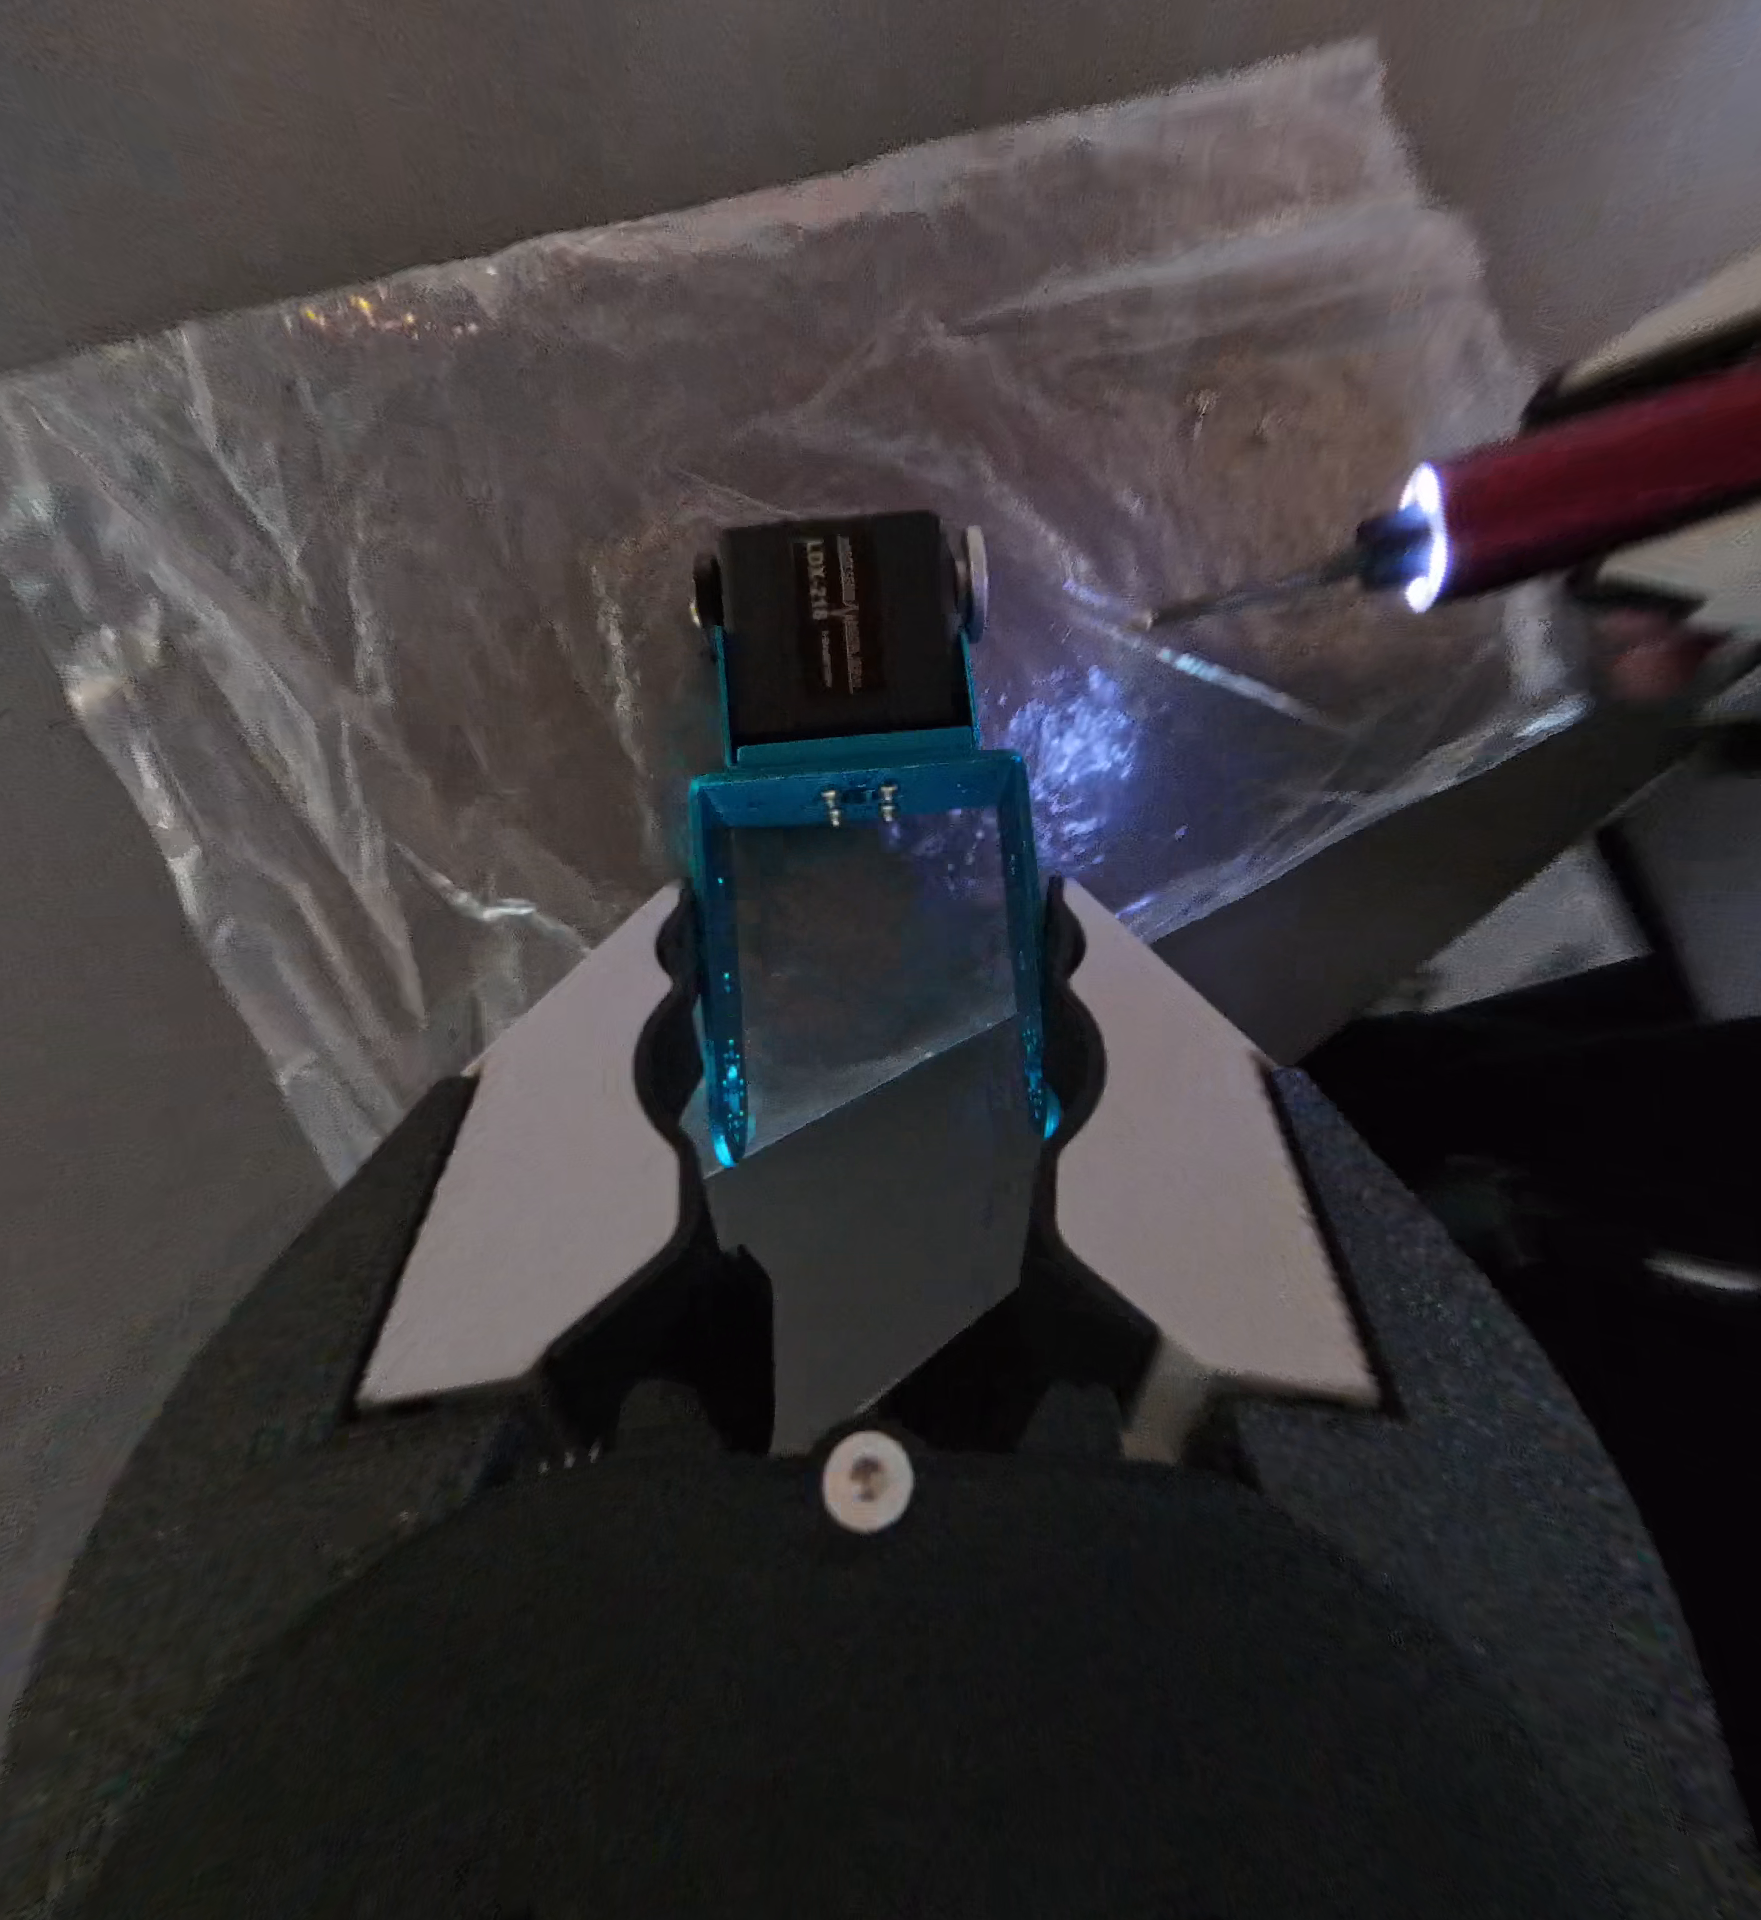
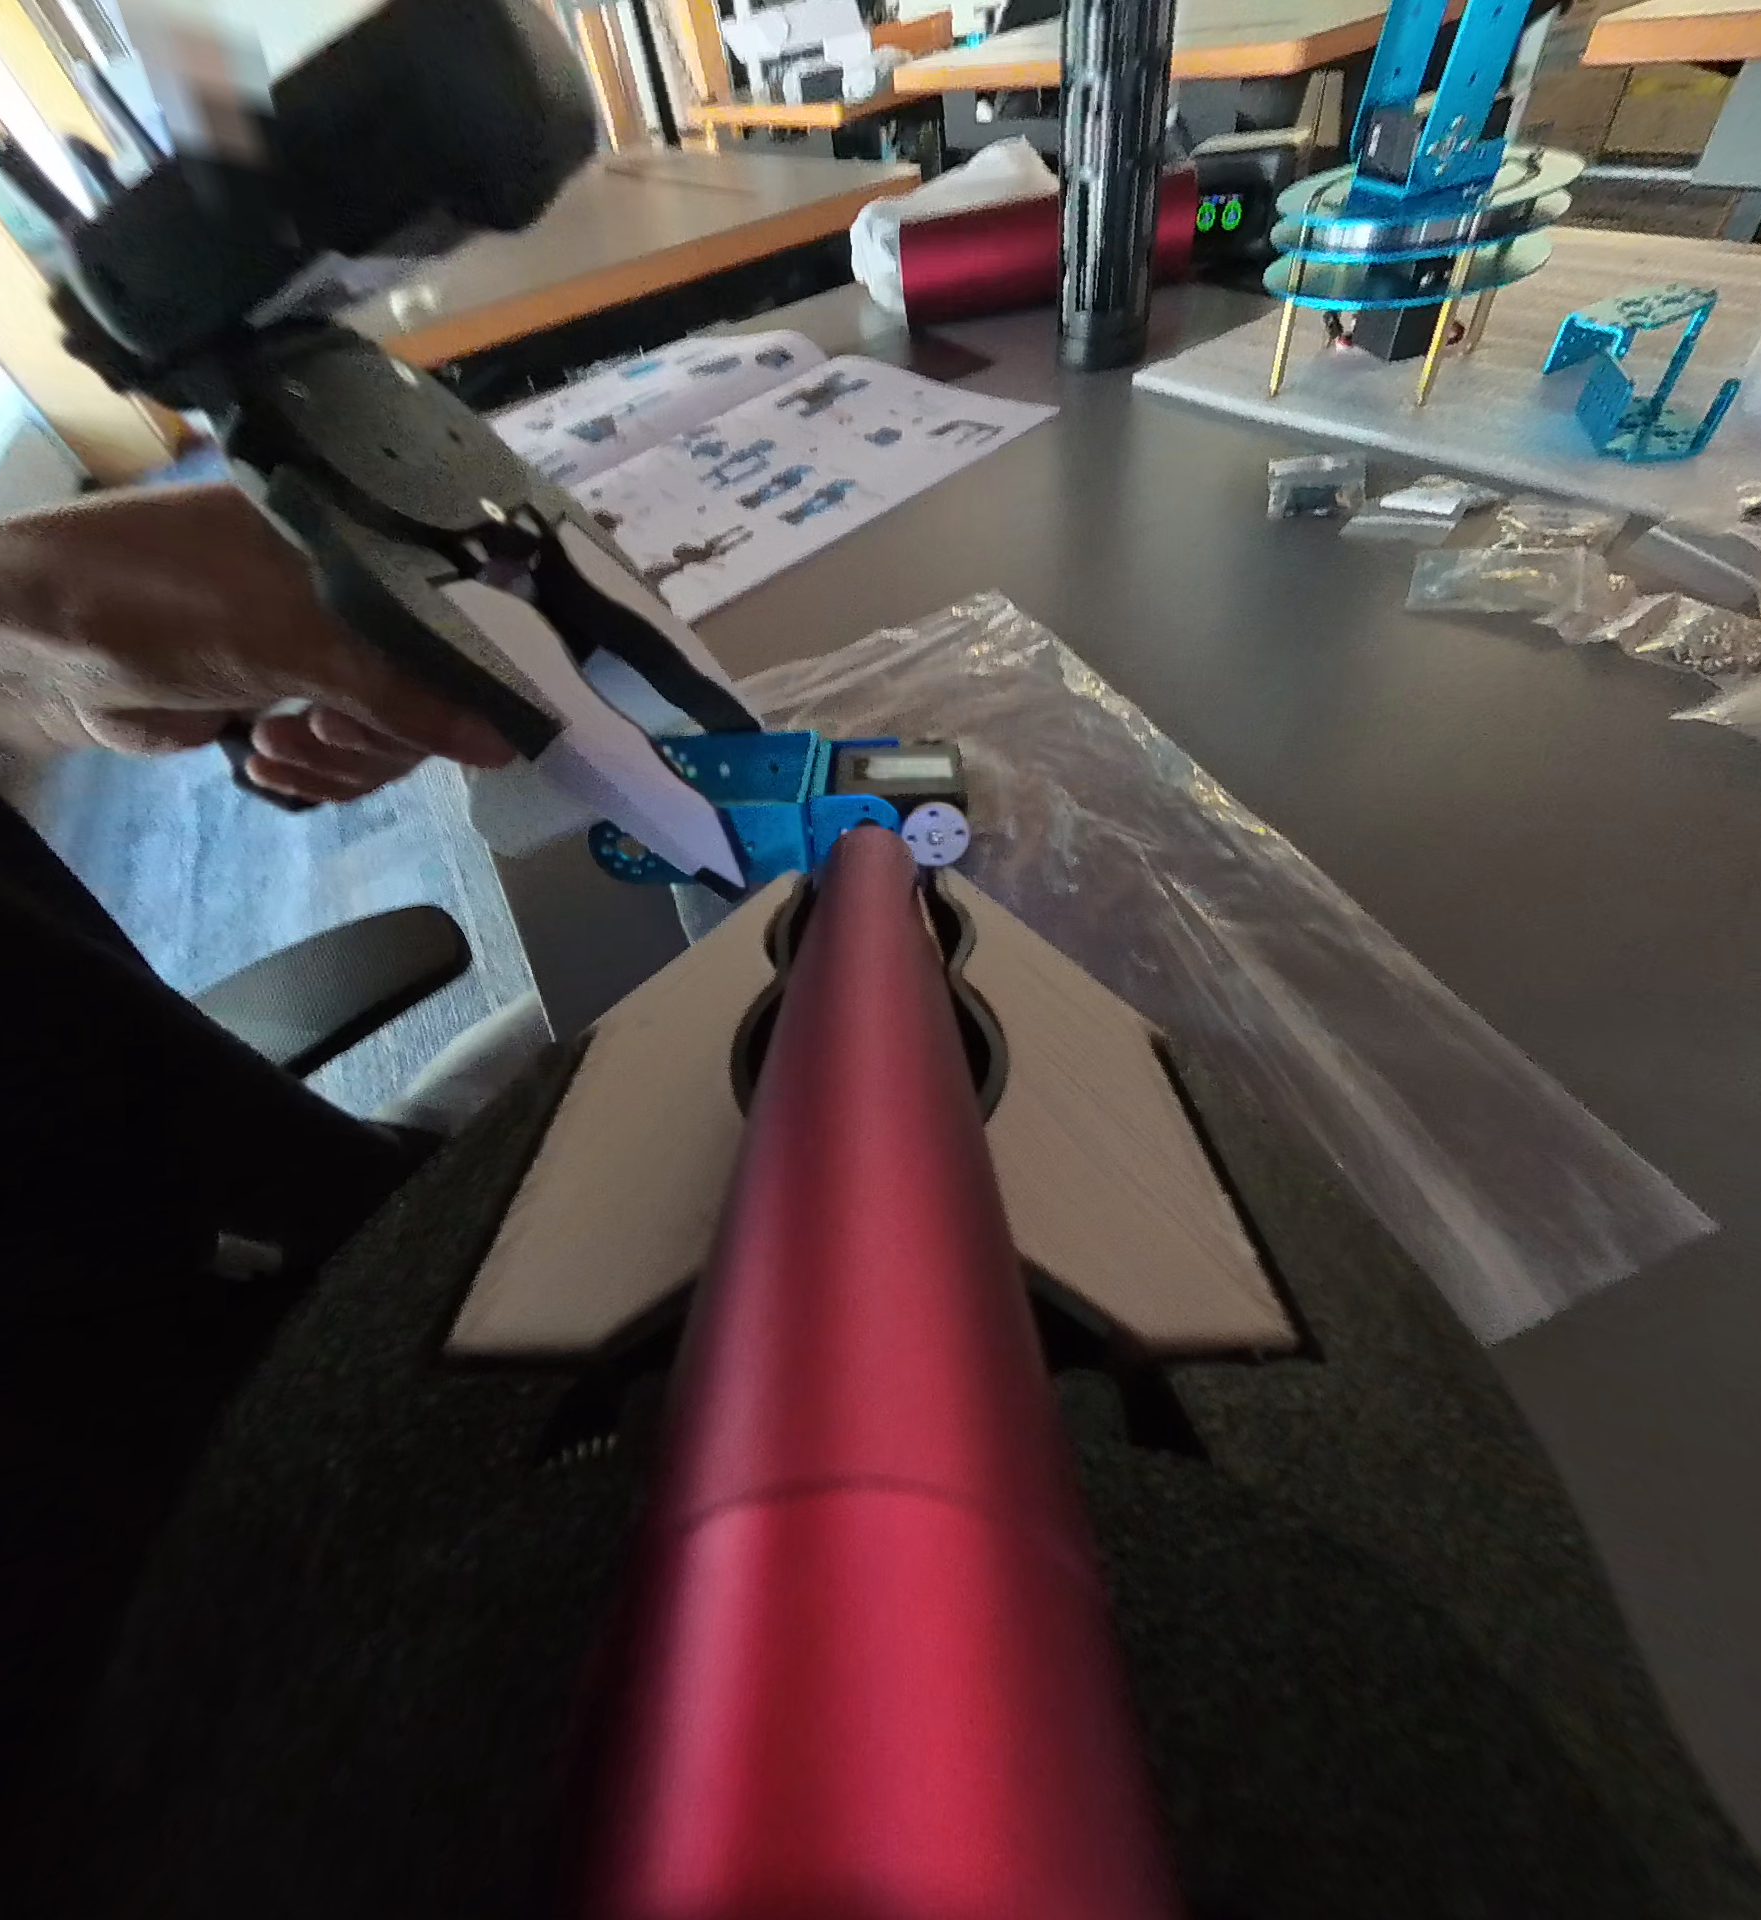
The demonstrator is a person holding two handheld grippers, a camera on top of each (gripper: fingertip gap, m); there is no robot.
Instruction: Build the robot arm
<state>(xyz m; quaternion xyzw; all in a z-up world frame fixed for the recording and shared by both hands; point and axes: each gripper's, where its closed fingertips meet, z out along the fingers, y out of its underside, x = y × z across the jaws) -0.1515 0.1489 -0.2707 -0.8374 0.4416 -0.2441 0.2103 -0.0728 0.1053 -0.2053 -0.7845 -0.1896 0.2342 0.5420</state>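
At the centre of the left wrist view, the left tongs (image 1: 868,997) are closed on a blue metal bracket (image 1: 860,935), its two side plates pinched between the pale fingers. A black servo block (image 1: 840,623) sits at the bracket's far end, with a round silver disc on its right side. The lettering on it is small and blurred. Behind it lies a crinkled clear plastic bag (image 1: 440,540) on the grey surface (image 1: 76,935). From the right edge of the frame comes a red screwdriver (image 1: 1624,488), cut off by the border, with a bright white light ringing its nose; its thin dark bit is hard to make out against the glare and stops just short of the servo.

In the right wrist view the right tongs (image 2: 860,904) are clamped around that smooth, matte red barrel, which fills the lower middle of the frame and hides its own tip. A hand (image 2: 190,644) at the left edge grips the other tool; most of the person is cut off and dark. At the upper right stand a blue metal frame with clear round plates (image 2: 1416,208), a loose blue bracket (image 2: 1634,374) and small bags of parts (image 2: 1603,592), all soft in focus. An open printed booklet (image 2: 751,457) lies at the upper middle.
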